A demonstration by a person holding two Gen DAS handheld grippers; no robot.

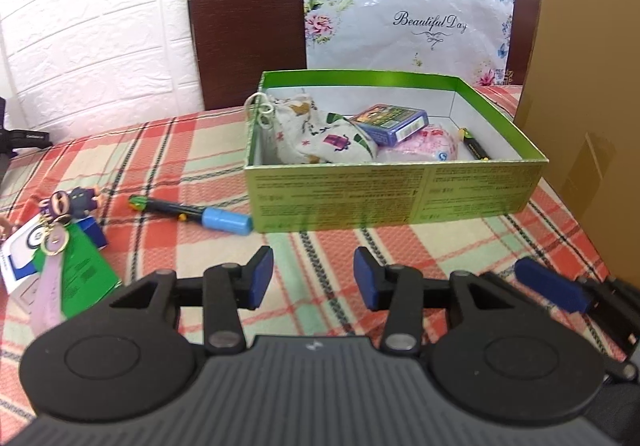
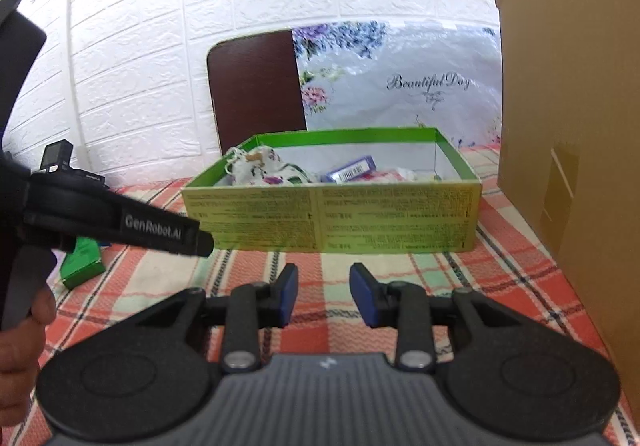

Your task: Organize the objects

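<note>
Green box (image 1: 394, 189) sat just ahead of the left gripper (image 1: 314, 278), whose jaws were spread and held nothing. Ahead and left of those jaws lay a pen (image 1: 192, 211). Right gripper (image 2: 324, 294) jaws were also apart and empty.

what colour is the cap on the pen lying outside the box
Light blue cap on a black pen, clearest in the left wrist view.

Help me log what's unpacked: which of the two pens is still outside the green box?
The blue-capped pen lying on the tablecloth left of the green box; the other pen lies inside.
</note>
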